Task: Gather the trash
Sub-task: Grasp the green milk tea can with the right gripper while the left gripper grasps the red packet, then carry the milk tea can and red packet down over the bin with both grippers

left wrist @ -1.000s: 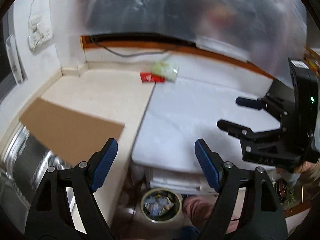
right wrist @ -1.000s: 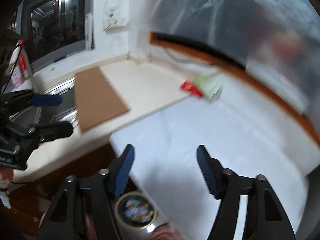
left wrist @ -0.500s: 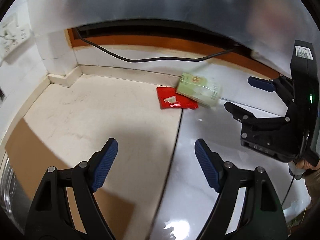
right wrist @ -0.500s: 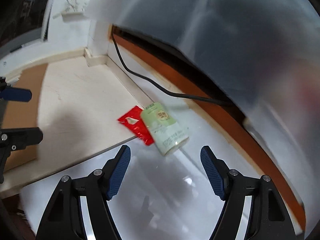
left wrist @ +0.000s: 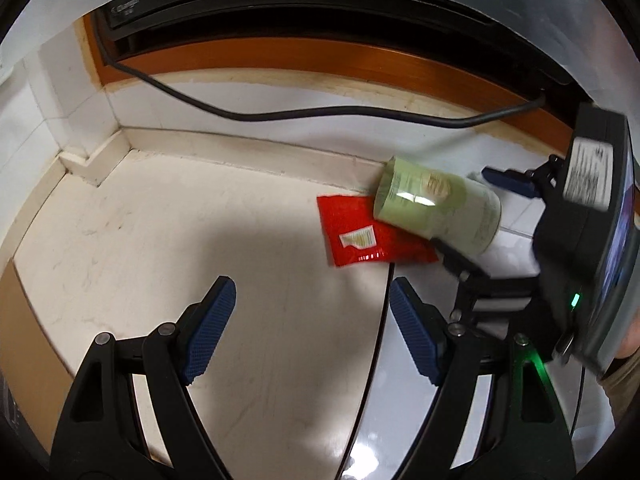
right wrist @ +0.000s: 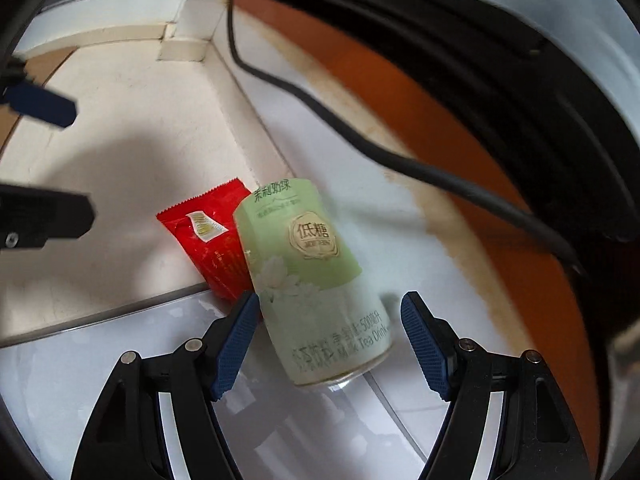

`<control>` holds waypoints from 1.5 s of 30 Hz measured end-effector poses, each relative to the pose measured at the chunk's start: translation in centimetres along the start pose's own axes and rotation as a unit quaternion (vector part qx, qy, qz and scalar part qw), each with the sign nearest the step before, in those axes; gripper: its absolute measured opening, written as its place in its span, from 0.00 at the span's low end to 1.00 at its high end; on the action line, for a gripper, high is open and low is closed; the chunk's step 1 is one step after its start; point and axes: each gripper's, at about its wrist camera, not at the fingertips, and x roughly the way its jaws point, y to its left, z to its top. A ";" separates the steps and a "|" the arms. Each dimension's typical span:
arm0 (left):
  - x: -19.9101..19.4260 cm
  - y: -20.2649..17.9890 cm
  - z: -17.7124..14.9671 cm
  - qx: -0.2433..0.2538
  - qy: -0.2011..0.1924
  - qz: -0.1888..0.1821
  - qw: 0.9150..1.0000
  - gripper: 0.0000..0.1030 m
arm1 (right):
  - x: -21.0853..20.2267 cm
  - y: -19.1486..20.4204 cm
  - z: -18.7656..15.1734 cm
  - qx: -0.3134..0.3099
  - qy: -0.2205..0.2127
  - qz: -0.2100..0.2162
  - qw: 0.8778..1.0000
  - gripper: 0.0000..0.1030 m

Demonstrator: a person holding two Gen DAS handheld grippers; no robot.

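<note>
Milk-tea bottle [right wrist: 316,280] lay on its side by the counter's back edge, overlapping red sachet [right wrist: 212,240]. Right gripper [right wrist: 330,340] wide open, straddling its lower end, gripping nothing. Left gripper [left wrist: 312,328] open, empty. Needed squeezing mid-body, avoiding sachet.

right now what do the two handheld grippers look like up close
Both are black plastic with skeletal triangular cut-outs, silver screws at the pivots, and blue pads with a knurled texture. The left gripper and right gripper match. In the left wrist view, the right one carries a dark boxy housing with a white printed label and a lit green LED.
</note>
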 end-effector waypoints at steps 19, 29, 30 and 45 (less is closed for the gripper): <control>3.8 -0.9 1.1 -0.010 0.014 -0.021 1.000 0.75 | -3.7 -8.9 -1.5 0.165 0.019 0.109 0.980 0.64; 8.4 -2.6 1.8 -0.032 0.041 -0.054 0.997 0.75 | -5.7 -10.2 -4.1 0.227 0.008 0.117 0.967 0.58; 9.0 -2.8 1.7 -0.030 0.047 -0.047 0.997 0.75 | -5.6 -10.3 -4.3 0.231 0.008 0.119 0.966 0.57; 8.9 -3.3 0.3 -0.027 0.013 -0.045 0.999 0.10 | -7.1 -10.2 -4.6 0.232 0.006 0.113 0.966 0.54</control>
